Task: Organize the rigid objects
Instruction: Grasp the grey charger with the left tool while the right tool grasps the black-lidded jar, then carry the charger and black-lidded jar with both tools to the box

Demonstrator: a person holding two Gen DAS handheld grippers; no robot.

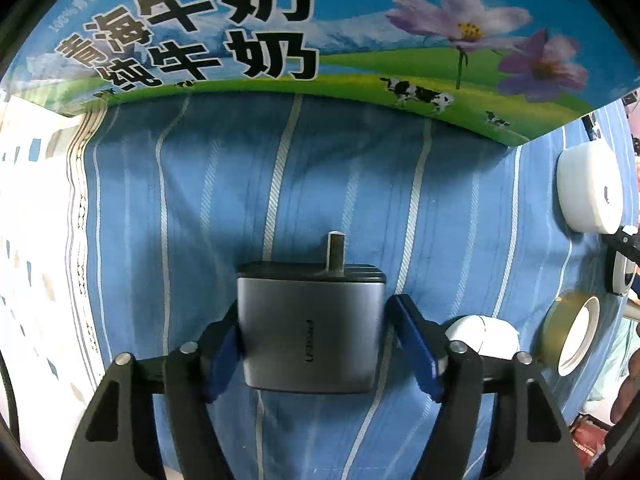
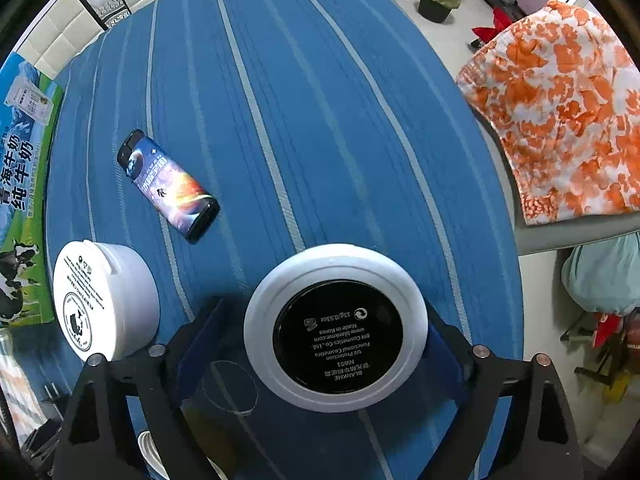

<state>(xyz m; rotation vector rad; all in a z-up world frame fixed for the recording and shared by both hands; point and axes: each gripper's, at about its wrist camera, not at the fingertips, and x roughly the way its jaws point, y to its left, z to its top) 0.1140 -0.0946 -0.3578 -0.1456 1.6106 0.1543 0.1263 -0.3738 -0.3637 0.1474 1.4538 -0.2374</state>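
While the left gripper (image 1: pixel 312 344) pointed toward the milk carton (image 1: pixel 280 32) at 12 o'clock, a grey charger (image 1: pixel 310 332) sat between its blue pads (image 1: pixel 416 344). The left pad seemed to touch the charger's side, but a thin gap showed at the right pad, so whether the tongs were really clamped on it cannot be told. The plug pin (image 1: pixel 336 252) pointed toward the carton. On the striped blue cloth (image 1: pixel 200 208) lay a white jar (image 1: pixel 588 188) at 3 o'clock, a tape roll (image 1: pixel 572 328) at 4 o'clock, and a small white case (image 1: pixel 484 336) just behind the right finger.

In the right wrist view, the right gripper (image 2: pixel 320 344) framed a round white compact (image 2: pixel 336 328), its black label side facing the camera. The right pad touched its rim; the left pad (image 2: pixel 200 344) stood clearly apart, so these tongs were open around it. A white tub (image 2: pixel 104 300) lay at 9 o'clock and a printed lighter (image 2: pixel 168 186) at 10 o'clock.

A likely risk: the smooth round compact could slip or roll if pressed off-centre, and the charger might drop if the grip was loose.

Only the right view showed the lighter, the tub's label and the room floor; only the left showed the charger and the tape.
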